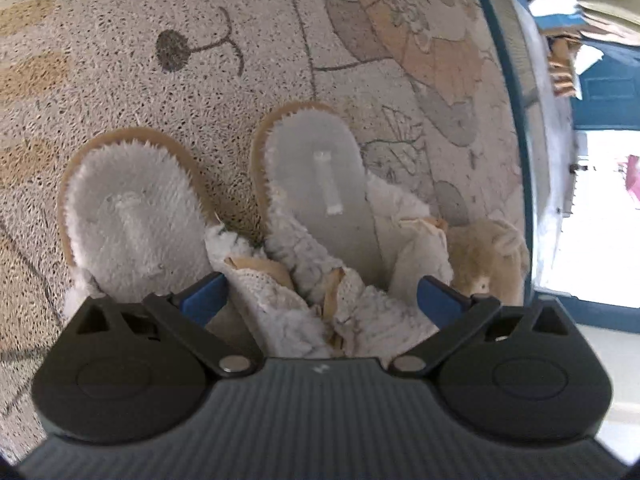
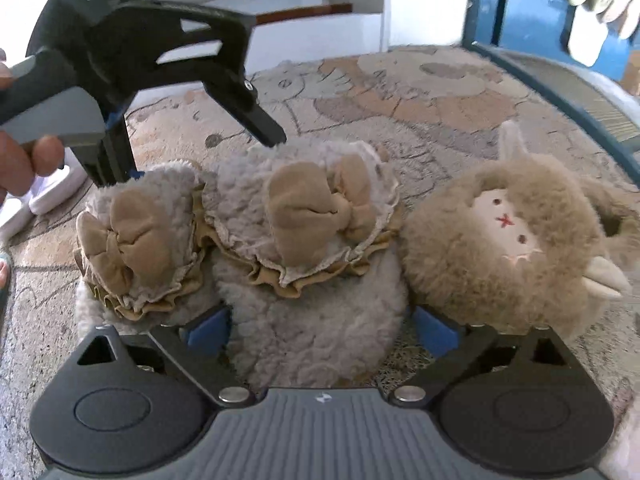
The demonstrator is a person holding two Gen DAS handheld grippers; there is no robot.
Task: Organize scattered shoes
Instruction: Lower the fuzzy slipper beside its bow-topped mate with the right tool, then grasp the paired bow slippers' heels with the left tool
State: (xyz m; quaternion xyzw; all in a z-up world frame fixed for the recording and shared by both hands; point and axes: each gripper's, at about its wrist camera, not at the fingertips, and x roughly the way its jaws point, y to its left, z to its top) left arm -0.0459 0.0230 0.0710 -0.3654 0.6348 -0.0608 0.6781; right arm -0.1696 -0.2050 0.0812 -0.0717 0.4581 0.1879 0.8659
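both grippers, left gripper (image 1: 320, 296) and right gripper (image 2: 320, 330), stand released astride the bow slipper (image 2: 304, 240); its twin (image 2: 136, 240) touches it, brown plush slipper (image 2: 500, 240) opposite, on the rug (image 2: 440, 96).

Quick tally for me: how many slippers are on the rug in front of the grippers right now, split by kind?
Fluffy grey-white slippers with tan bows and ruffles: 2
Fuzzy tan slippers with an animal face: 1
Total: 3 slippers on the patterned rug, side by side.
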